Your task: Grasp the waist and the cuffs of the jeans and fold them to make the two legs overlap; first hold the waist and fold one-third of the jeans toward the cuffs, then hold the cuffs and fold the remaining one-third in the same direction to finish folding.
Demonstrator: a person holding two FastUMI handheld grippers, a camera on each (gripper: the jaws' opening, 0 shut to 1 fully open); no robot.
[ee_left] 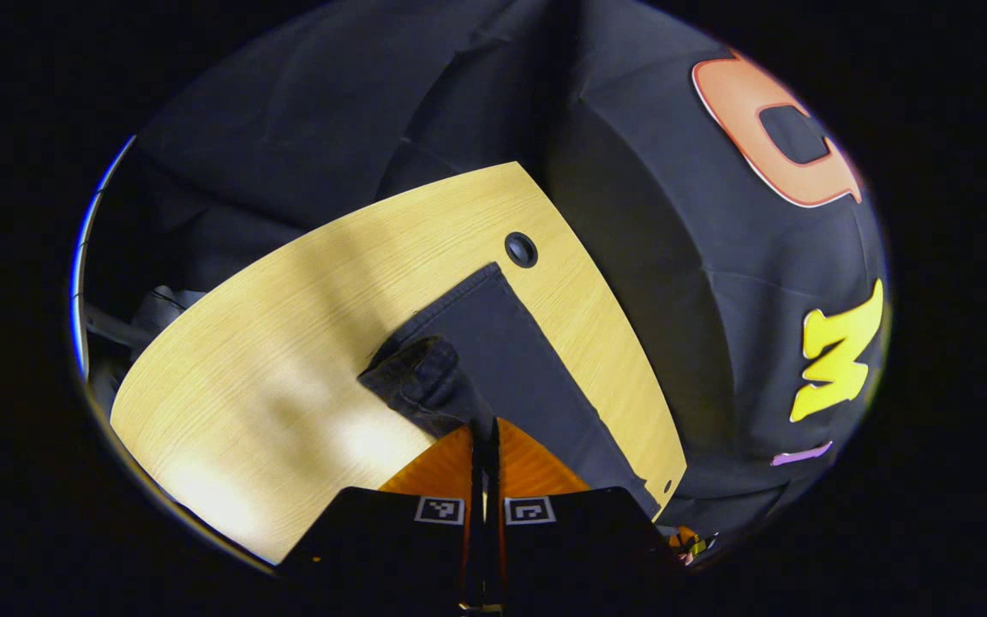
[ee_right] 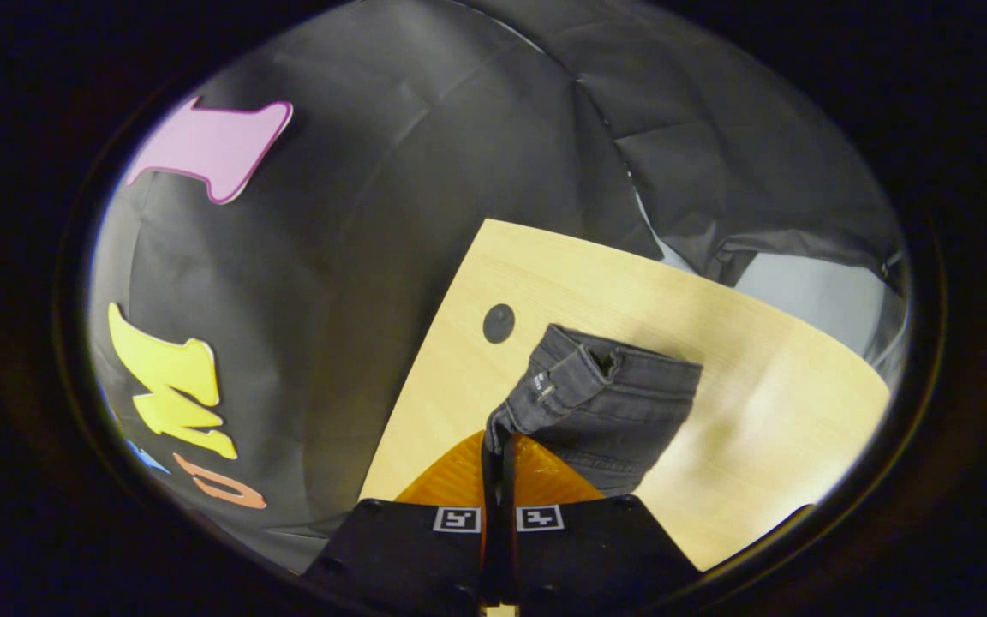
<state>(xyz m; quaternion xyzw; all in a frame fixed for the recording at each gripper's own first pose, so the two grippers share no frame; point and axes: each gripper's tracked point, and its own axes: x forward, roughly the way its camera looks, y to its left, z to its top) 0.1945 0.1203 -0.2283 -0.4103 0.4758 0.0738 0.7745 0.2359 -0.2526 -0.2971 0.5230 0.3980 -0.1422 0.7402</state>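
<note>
Nearest the lens in the left gripper view we see the left gripper (ee_left: pixel 485 437), its two fingers drawn together on a bunched edge of the dark charcoal denim jeans (ee_left: pixel 502 360); we judge it clenched on the cloth. In the right gripper view the right gripper (ee_right: pixel 498 450) likewise closes its fingers on the jeans (ee_right: pixel 605 403), here at the stitched waistband (ee_right: pixel 558 377), which stands up off the surface with a belt loop and seam showing.

The jeans lie on the pale wood-grain laminate table (ee_left: pixel 288 343), near its far corner and just beside a small round dark cable hole (ee_left: pixel 521 249). In the left gripper view a long flat panel of leg runs away along the table edge, smooth and sharply outlined. The part by the fingers is thick and rumpled.

We judge the step in hand to be the first fold, with the waist held and carried toward the cuffs. To do it well, we would keep both grips level and equally high, so that the fold line falls straight across the legs. We would move the two hands together and lay the denim down without dragging the lower layer. Denim is stiff and heavy. It will hold a crease, but a lopsided lift may skew the overlap.
</note>
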